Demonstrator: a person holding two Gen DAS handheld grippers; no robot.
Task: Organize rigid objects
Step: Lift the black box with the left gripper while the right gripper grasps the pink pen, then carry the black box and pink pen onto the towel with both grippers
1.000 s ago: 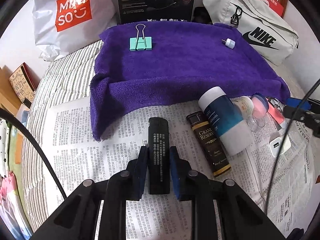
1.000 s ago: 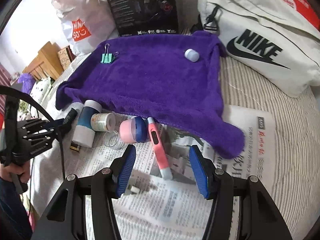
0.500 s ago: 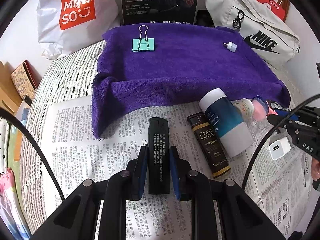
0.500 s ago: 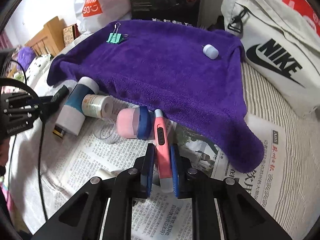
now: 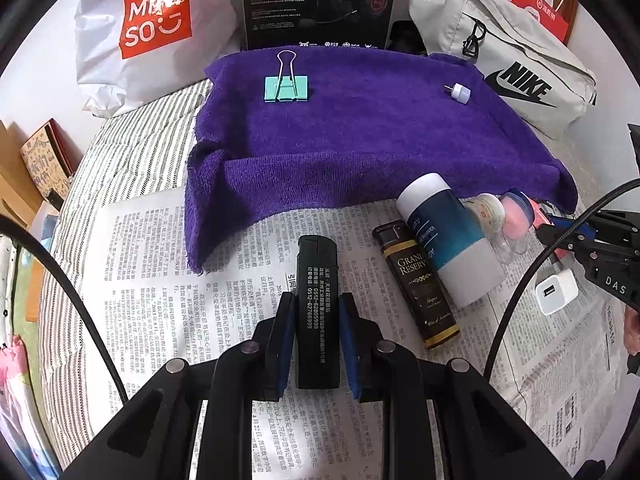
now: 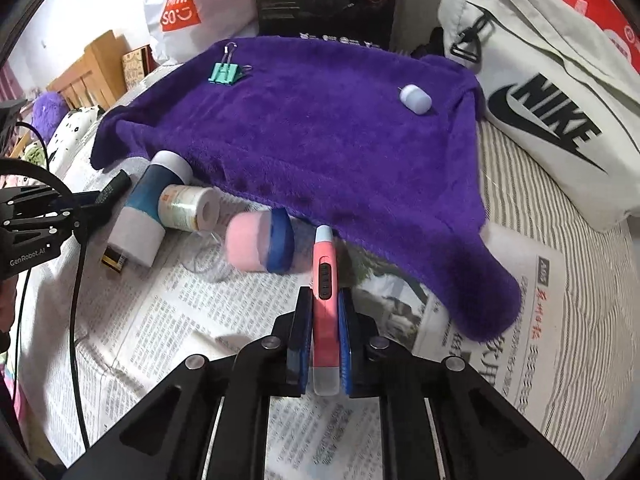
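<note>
My left gripper is shut on a black lighter over the newspaper. My right gripper is shut on a pink pen-like device near the purple towel's front edge. The purple towel holds a teal binder clip at its back left and a small white plug at its back right. Both also show in the right wrist view: the clip and the plug.
On the newspaper lie a brown lighter, a blue-white bottle, a small white bottle, a pink-blue jar and a white charger. A Nike bag, a Miniso bag and a black box stand behind.
My right gripper moved forward, closed on the pink device and lifted it toward the towel. My left gripper kept hold of the black lighter with little movement.
</note>
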